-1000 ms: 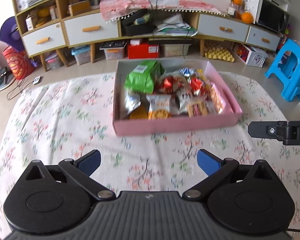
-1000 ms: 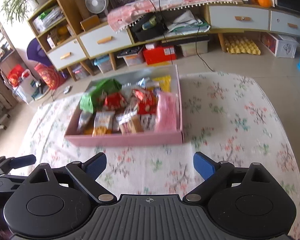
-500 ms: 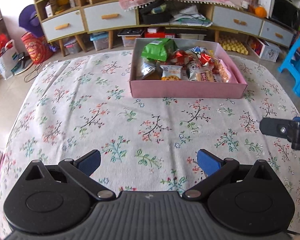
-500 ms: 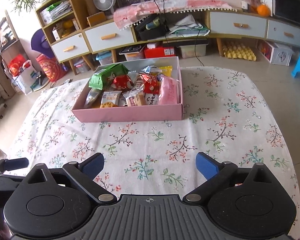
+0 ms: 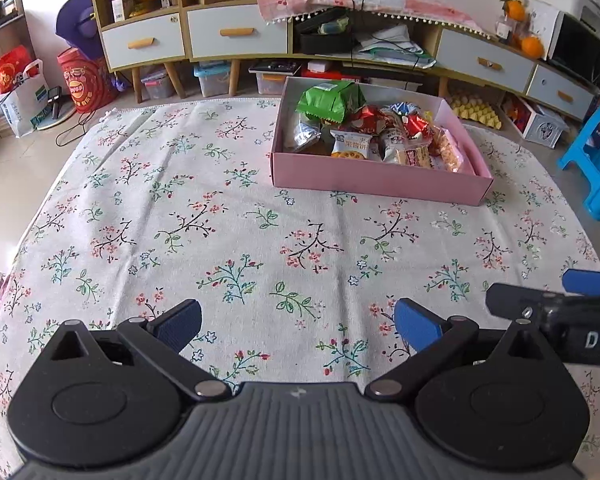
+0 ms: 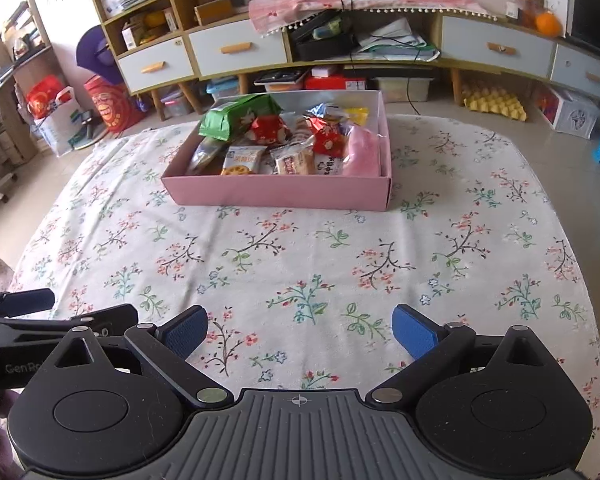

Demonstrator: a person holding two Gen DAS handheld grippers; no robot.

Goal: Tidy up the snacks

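Note:
A pink box [image 5: 380, 180] full of snack packets stands on the far half of the flowered tablecloth [image 5: 220, 240]. A green bag [image 5: 330, 100] lies at its back left, with red packets and a biscuit pack [image 5: 350, 148] beside it. My left gripper [image 5: 298, 324] hovers open over bare cloth near the front edge, well short of the box. My right gripper [image 6: 300, 330] is open too and holds nothing, with the pink box [image 6: 276, 194] far ahead of it. The two grippers hang side by side. A finger of the right one [image 5: 540, 306] shows at the left wrist view's right edge.
Behind the table runs a low cabinet [image 6: 236, 50] with drawers, with storage bins and a red box on the floor under it. A blue stool [image 5: 596, 160] stands off the table's right side. Red bags [image 5: 88, 80] sit on the floor at the left.
Both grippers have drawn back from the pink box toward the table's near edge. The box now looks smaller and farther off, and more cloth shows. Both stayed open.

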